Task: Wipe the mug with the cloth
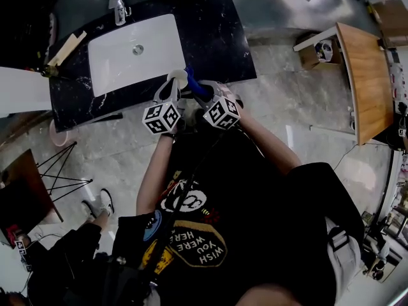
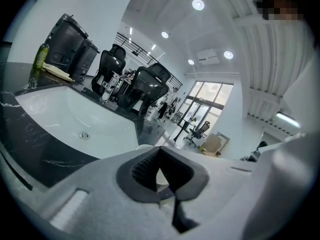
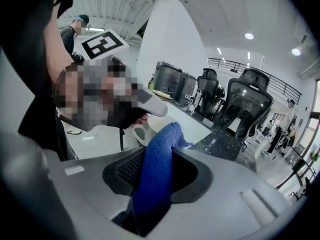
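A white mug (image 1: 176, 76) hangs over the front edge of the black counter, and my left gripper (image 1: 173, 89) is shut on it. In the left gripper view only a pale sliver of the mug (image 2: 161, 178) shows between the nearly closed jaws. My right gripper (image 1: 207, 93) is shut on a blue cloth (image 1: 196, 88), just right of the mug. In the right gripper view the cloth (image 3: 159, 169) rises between the jaws, and its tip reaches the mug (image 3: 149, 130), right by its rim. Whether the cloth touches the mug I cannot tell.
A white sink (image 1: 111, 65) is set in the black marble counter (image 1: 217, 30), with a soap bottle (image 1: 118, 8) behind it and a wooden tool (image 1: 67, 48) at its left end. A wooden table (image 1: 366, 75) stands at the right. Office chairs (image 2: 145, 86) stand beyond the counter.
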The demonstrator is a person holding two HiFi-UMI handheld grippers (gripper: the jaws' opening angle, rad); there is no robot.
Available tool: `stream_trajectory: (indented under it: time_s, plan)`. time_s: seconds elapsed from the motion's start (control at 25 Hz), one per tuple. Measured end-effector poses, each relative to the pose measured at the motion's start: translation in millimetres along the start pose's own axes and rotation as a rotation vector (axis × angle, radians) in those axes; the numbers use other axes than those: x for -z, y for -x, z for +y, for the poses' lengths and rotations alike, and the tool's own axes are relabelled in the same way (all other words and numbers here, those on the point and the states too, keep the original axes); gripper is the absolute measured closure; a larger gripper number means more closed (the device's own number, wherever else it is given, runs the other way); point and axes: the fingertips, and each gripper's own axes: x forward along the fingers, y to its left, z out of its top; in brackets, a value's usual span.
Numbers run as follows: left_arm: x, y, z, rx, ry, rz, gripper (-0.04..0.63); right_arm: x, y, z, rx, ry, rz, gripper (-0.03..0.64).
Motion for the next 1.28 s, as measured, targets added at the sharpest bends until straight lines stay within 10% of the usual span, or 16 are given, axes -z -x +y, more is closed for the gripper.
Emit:
stream_trajectory:
  time_s: [0.44,0.88,1.28]
  plan:
    - [4,-8,-10,0.034,0.003,0.013,0.591,10,-22,-71,0.114,-0.137,0.041,0.488]
    - [3,-14,-14,0.038,0.028,0.009,0.591,9,1,-7,-0.094,-0.205,-0.023,0.488]
    - [-8,-10,18,-0.068,-0.005,0.002,0.592,28,-20,-72,0.036,-0.358,0.047,0.488]
